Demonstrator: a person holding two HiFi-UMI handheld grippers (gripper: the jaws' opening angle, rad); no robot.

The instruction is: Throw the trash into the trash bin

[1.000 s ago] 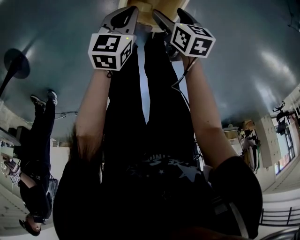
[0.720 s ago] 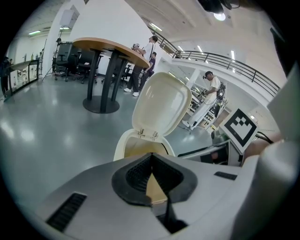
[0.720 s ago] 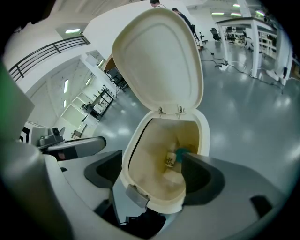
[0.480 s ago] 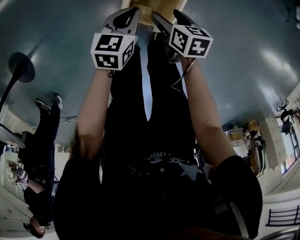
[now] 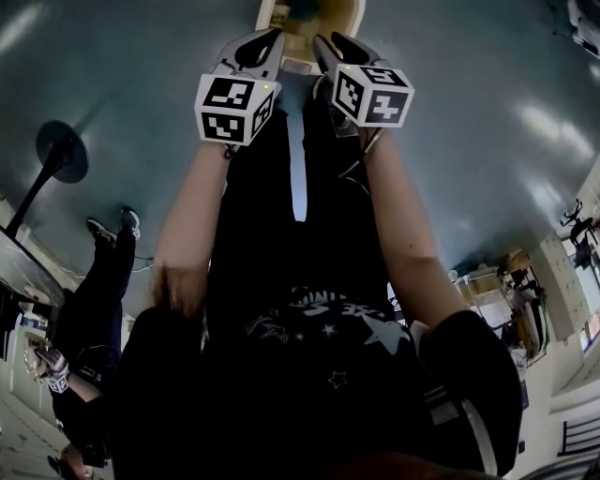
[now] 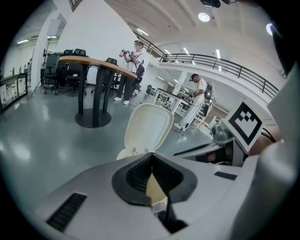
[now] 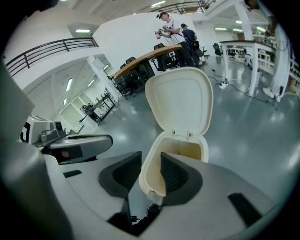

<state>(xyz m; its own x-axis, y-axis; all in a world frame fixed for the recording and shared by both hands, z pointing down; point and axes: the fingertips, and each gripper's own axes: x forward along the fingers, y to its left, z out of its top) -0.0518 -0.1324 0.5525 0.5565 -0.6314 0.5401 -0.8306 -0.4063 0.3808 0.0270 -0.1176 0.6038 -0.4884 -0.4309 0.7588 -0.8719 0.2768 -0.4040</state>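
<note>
A cream trash bin (image 7: 180, 154) stands on the grey floor with its lid (image 7: 180, 101) tipped up and open. It lies just beyond both grippers, at the top of the head view (image 5: 309, 14). My right gripper (image 7: 151, 154) hangs over the bin's near rim. Its jaws have just been closing and stand a little apart, with only the bin showing through the gap. My left gripper (image 6: 151, 157) is shut, its pads meeting at the tips, and the bin lid (image 6: 150, 126) rises behind it. No trash shows in either gripper. In the head view the left gripper (image 5: 262, 42) and right gripper (image 5: 328, 45) sit side by side.
A round wooden-topped table (image 6: 93, 63) on a black pedestal stands far left, with chairs behind it. Two people (image 6: 133, 70) stand beyond it, and another person (image 5: 94, 309) is at the left of the head view. Workbenches (image 6: 168, 96) and a railing lie further off.
Both grippers have drawn back from the bin in the head view, and more of its open mouth shows beyond them. The right jaws stand closer together than before.
</note>
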